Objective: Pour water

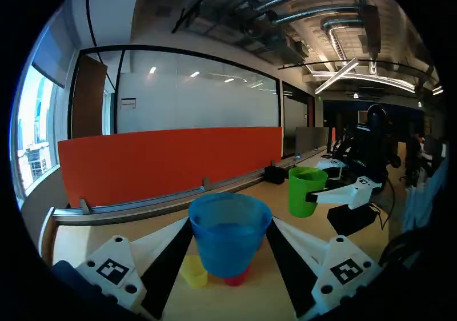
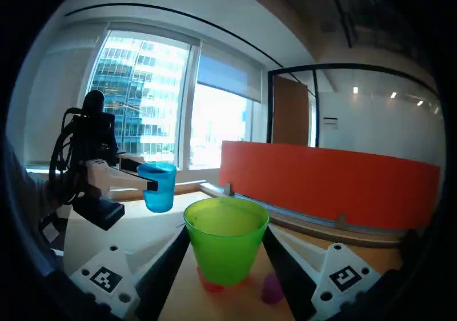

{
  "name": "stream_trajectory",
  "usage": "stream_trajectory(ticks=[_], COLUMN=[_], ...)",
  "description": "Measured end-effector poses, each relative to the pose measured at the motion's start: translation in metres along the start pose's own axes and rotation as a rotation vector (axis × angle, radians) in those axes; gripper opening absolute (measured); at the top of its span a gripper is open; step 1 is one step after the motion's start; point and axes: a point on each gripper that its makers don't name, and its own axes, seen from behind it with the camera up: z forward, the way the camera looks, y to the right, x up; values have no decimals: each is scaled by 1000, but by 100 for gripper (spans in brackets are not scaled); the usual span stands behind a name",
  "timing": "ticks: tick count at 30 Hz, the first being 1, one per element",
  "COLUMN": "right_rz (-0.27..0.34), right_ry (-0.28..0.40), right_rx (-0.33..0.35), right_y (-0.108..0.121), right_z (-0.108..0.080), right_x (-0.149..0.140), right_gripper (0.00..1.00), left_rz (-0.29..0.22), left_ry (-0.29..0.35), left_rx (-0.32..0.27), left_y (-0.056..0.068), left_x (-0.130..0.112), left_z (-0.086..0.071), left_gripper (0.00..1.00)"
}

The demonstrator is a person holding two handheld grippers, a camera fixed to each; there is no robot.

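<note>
Blue cup (image 1: 229, 247) stands upright, clamped between the fingers of the left gripper (image 1: 229, 225), one finger pressing on each side. Its see-through wall darkens below the rim, which looks like water (image 1: 228, 238); how full it is I cannot tell. Below the left finger a small yellow cup (image 1: 193, 271) lies tilted on the wooden table (image 1: 268, 298). Just beside it, under the blue cup, a red cup (image 1: 236, 278) peeks out. Farther off to the right, the right gripper (image 1: 311, 197) holds a green cup (image 1: 304, 191) upright above the table.

From the right gripper view, the left gripper (image 2: 151, 187) is well off to the left with the blue cup (image 2: 158, 187) upright in its jaws. In the middle, the right gripper (image 2: 227, 235) is closed on the green cup (image 2: 227, 247), a finger on each side. Whether this cup holds anything I cannot tell. Beneath it on the table (image 2: 188, 298) are the red cup (image 2: 209, 284) and, nearer the right finger, a purple cup (image 2: 273, 289).
</note>
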Motion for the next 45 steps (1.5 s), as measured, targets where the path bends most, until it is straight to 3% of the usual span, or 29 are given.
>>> stream_trajectory(ticks=[15,24,45], right_rz=[-5,-12,-1], right_ry=[21,31,52], right_rx=[41,80,173], right_y=[-15,-33,-76], right_z=[7,14,26], right_x=[4,0,-4], right_gripper=[89,89,88], left_rz=[29,76,350], left_ry=[32,56,87], left_rx=[-4,-3,40], left_y=[2,4,12], left_x=[19,36,72], left_z=[2,0,-1], left_gripper=[86,86,86])
